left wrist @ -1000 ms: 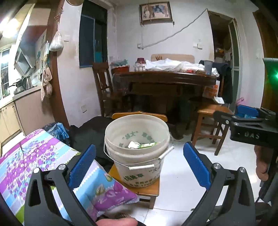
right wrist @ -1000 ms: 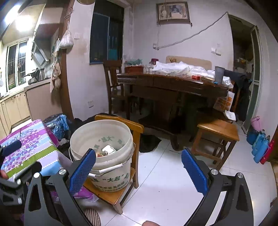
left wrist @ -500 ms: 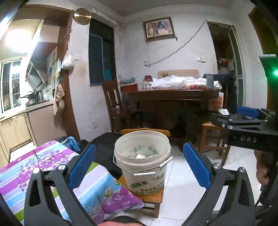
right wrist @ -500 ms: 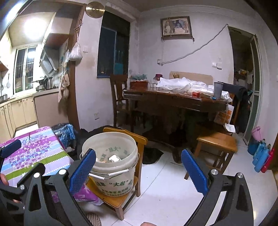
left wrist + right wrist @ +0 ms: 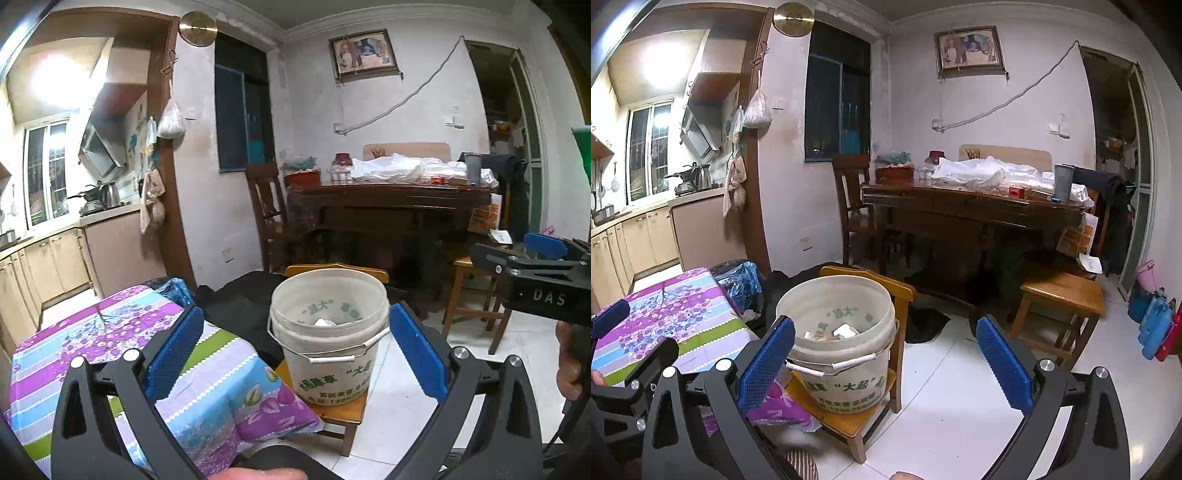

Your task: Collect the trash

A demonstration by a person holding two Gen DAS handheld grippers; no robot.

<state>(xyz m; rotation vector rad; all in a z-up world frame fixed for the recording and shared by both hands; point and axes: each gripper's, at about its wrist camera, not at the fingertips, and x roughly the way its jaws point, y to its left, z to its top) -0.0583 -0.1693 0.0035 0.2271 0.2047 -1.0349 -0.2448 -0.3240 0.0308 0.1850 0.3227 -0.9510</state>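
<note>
A white plastic bucket (image 5: 330, 354) with green lettering stands on a small wooden chair (image 5: 332, 410); it also shows in the right wrist view (image 5: 846, 373). Several pieces of trash (image 5: 844, 331) lie inside it. My left gripper (image 5: 295, 354) is open and empty, back from the bucket and level with it. My right gripper (image 5: 884, 363) is open and empty, to the right of the bucket and above it. The right gripper's body shows at the right edge of the left wrist view (image 5: 535, 273).
A table with a purple, blue and green floral cloth (image 5: 122, 354) stands left of the bucket. A dark wooden dining table (image 5: 971, 210) with clutter, a tall chair (image 5: 853, 206) and a wooden stool (image 5: 1060, 299) stand behind. White tile floor (image 5: 960, 398) lies to the right.
Both grippers have pulled back and tilted up from the bucket, which now looks smaller and lower in both views. Both stayed open and empty.
</note>
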